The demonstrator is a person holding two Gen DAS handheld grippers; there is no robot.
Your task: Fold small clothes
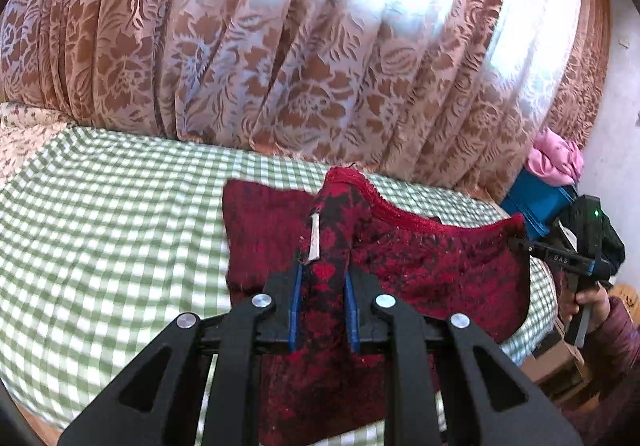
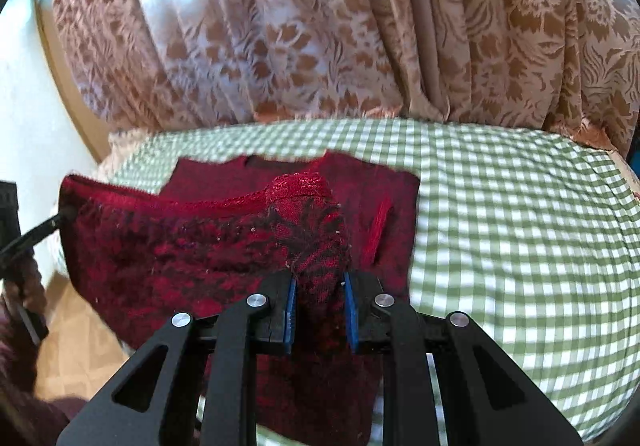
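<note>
A red and black patterned knit garment [image 1: 432, 266] is held up over the green checked bed [image 1: 100, 246]. My left gripper [image 1: 323, 278] is shut on one corner of its hem, where a white label [image 1: 315, 238] sticks out. My right gripper [image 2: 320, 282] is shut on the other corner of the garment [image 2: 180, 246]; it also shows at the right of the left wrist view [image 1: 520, 244]. The hem is stretched between both grippers. The far part of the garment [image 2: 360, 182] lies flat on the bed [image 2: 520, 226].
A brown floral curtain [image 1: 300, 66] hangs behind the bed. A pink cloth [image 1: 556, 158] lies on a blue box [image 1: 536, 202] at the right. Cardboard boxes [image 1: 560, 362] stand on the floor beside the bed. A white wall [image 2: 24, 106] is at the left.
</note>
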